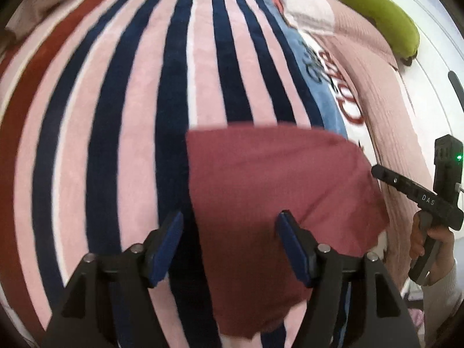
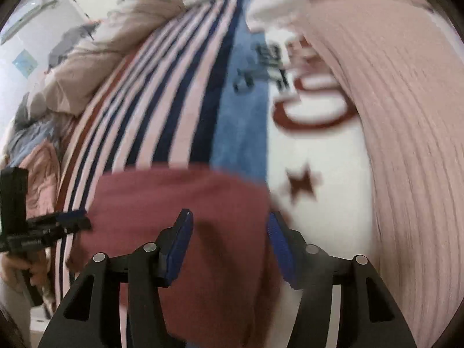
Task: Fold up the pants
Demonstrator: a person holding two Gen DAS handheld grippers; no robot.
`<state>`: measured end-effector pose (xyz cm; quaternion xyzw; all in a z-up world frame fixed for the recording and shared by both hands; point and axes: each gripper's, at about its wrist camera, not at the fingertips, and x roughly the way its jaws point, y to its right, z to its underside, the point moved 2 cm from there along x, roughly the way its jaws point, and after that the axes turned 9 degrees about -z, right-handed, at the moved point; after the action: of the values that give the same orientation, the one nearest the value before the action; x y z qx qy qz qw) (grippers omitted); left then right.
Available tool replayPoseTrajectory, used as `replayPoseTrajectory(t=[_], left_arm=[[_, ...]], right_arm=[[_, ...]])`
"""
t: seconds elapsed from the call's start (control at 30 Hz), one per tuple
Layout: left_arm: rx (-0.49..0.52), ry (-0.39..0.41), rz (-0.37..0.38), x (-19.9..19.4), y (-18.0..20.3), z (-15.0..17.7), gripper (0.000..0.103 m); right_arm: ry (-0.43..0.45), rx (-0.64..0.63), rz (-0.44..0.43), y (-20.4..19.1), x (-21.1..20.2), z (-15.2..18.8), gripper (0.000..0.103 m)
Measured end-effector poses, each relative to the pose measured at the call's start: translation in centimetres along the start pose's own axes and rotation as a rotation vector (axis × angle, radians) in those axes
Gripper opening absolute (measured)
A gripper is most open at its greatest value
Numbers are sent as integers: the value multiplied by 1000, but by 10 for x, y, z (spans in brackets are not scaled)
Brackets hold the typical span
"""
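folded maroon pants (image 1: 278, 203) lying flat on the striped blanket (image 1: 121, 133), a neat rectangle with its far edge straight across the navy and pink stripes. left tongs (image 1: 229, 246) hovering right over the near part of the pants, jaws spread wide, blue pads (image 1: 166, 249) clear of the cloth, nothing pinched between them. left pad out past the pants' left edge over a navy stripe, right pad above the maroon fabric.

over on the right wrist view, a blurred picture. right tongs (image 2: 229, 249) gaping too, standing apart above the right side of the pants (image 2: 179, 220), empty, no fabric gripped. right-hand pad close to the pants' right edge, where the blanket turns white with a dark red star (image 2: 301, 187) and big red lettering (image 2: 313, 110).

right tongs also seen from the left wrist view, black body with a green light, held by a hand (image 1: 426, 240) at the pants' right edge. left tongs showing at the far left of the right view, gripped by the other hand (image 2: 20, 269).

ribbed pink cover (image 1: 385, 110) alongside the blanket on the right. green banana-shaped plush (image 1: 380, 17) resting at its far end. heap of beige and pink bedding (image 2: 95, 63) piled beyond the blanket's left side.
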<state>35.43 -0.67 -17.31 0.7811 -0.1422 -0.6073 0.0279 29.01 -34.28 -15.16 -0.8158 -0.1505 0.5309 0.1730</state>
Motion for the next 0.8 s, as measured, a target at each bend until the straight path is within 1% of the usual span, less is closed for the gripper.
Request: replayPoseTrajectory(t=[0.1, 0.17, 0.23, 0.3, 0.4, 0.47, 0.5, 0.57, 0.63, 0.7, 0.8], left_arm=[[-26, -39, 42, 7, -2, 18, 64], [-9, -49, 32, 10, 3, 31, 64], [24, -53, 22, 9, 7, 43, 64], [49, -59, 18, 5, 9, 53, 64], [40, -74, 20, 0, 6, 62, 64], [20, -78, 23, -5, 4, 60, 64], [12, -65, 26, -9, 4, 57, 64], [-7, -12, 42, -20, 4, 46, 64], [-45, 35, 52, -23, 2, 31, 65], [-78, 31, 48, -14, -3, 21, 65], [-135, 1, 19, 6, -10, 17, 64]], right_arm=[[-66, 29, -12, 7, 1, 23, 50], [-102, 29, -1, 11, 6, 38, 50], [-116, 34, -11, 11, 8, 49, 50], [-129, 14, 6, 10, 7, 59, 50], [-154, 18, 14, 10, 2, 73, 50], [-164, 26, -1, 10, -3, 74, 50], [-154, 31, -23, 11, -8, 70, 50], [-104, 36, -85, 12, -19, 57, 50], [-75, 38, -120, 17, -19, 45, 60], [-103, 43, -124, 22, -7, 39, 62], [-124, 41, -166, 23, 9, 43, 62]])
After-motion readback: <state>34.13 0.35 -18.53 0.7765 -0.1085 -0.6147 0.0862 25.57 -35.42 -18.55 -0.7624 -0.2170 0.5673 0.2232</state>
